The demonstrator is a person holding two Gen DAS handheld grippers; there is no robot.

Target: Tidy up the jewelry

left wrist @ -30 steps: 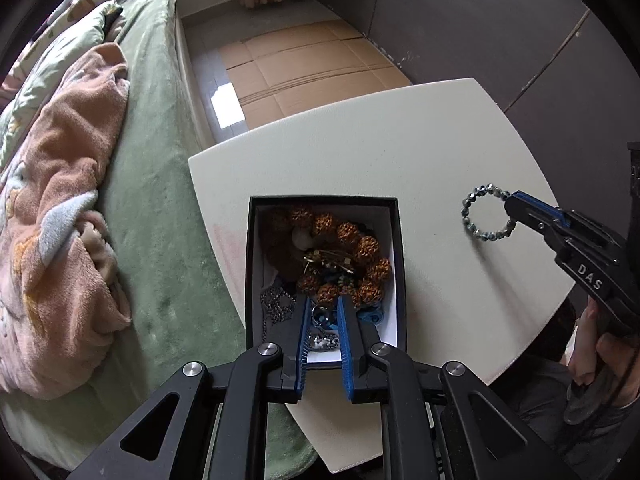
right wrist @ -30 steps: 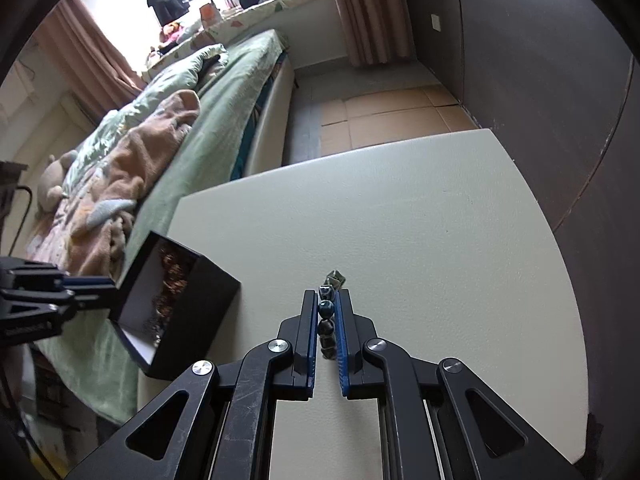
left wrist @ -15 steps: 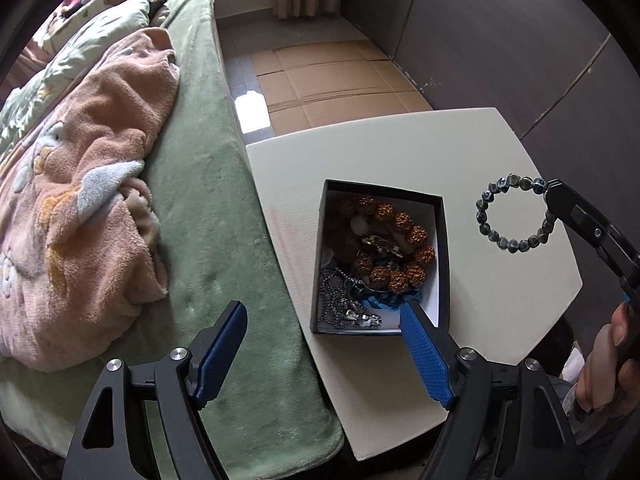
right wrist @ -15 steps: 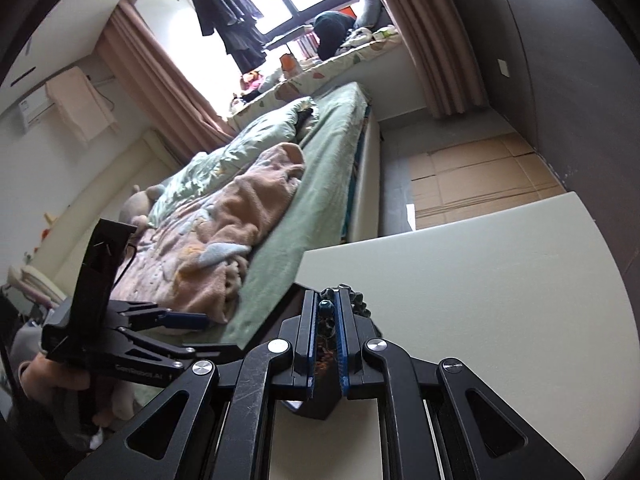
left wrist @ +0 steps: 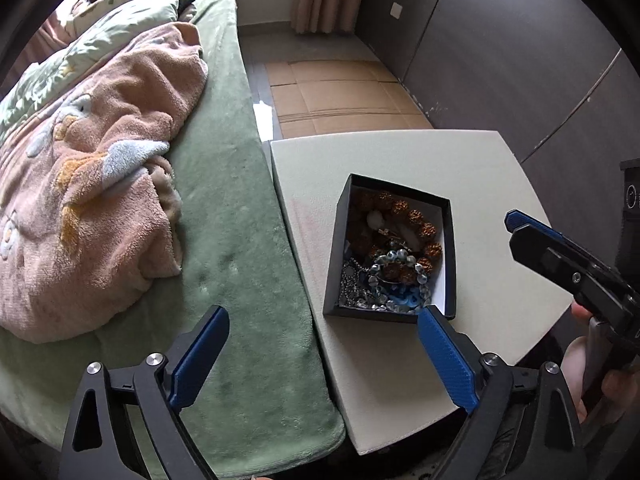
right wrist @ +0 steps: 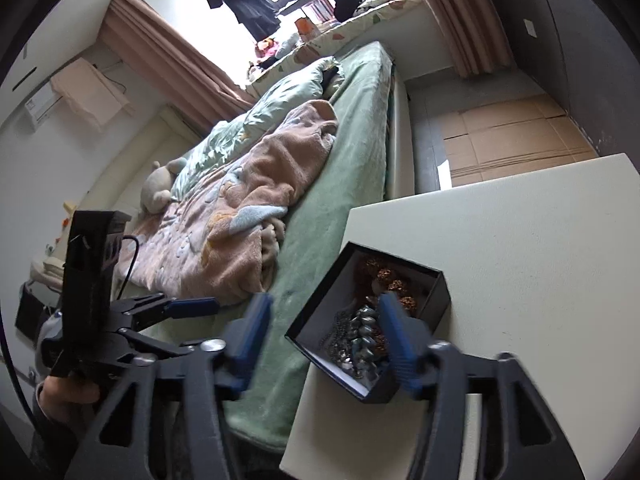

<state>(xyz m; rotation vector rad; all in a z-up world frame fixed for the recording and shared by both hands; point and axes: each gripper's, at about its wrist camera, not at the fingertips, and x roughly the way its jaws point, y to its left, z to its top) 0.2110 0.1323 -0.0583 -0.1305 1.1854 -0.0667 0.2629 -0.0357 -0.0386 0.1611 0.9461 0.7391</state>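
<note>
A black open box [left wrist: 334, 256] sits on the white table [left wrist: 400, 152] near the bed-side edge. It holds brown seed beads [left wrist: 416, 220], a silver chain and a grey-blue bead bracelet [left wrist: 396, 268] lying on top. My left gripper [left wrist: 323, 312] hangs above the box's near corner, its jaws opening wide with nothing between them. In the right wrist view my right gripper [right wrist: 324, 308] is blurred over the box [right wrist: 380, 390]. Its jaws are opening too, and the bracelet [right wrist: 364, 332] lies loose below them. A hand holds the right gripper [left wrist: 516, 222] at the table's right edge.
A bed with a green cover [left wrist: 240, 240] and a pink fleece blanket [left wrist: 100, 180] presses against the table's left side. Flattened cardboard [left wrist: 340, 92] covers the floor beyond. Dark wall panels [left wrist: 500, 60] stand behind and to the right. Bare tabletop [right wrist: 520, 240] lies right of the box.
The right gripper carried the bead bracelet from the table to the box and opened, leaving it inside. The left gripper opened wide and drew back out of the box.
</note>
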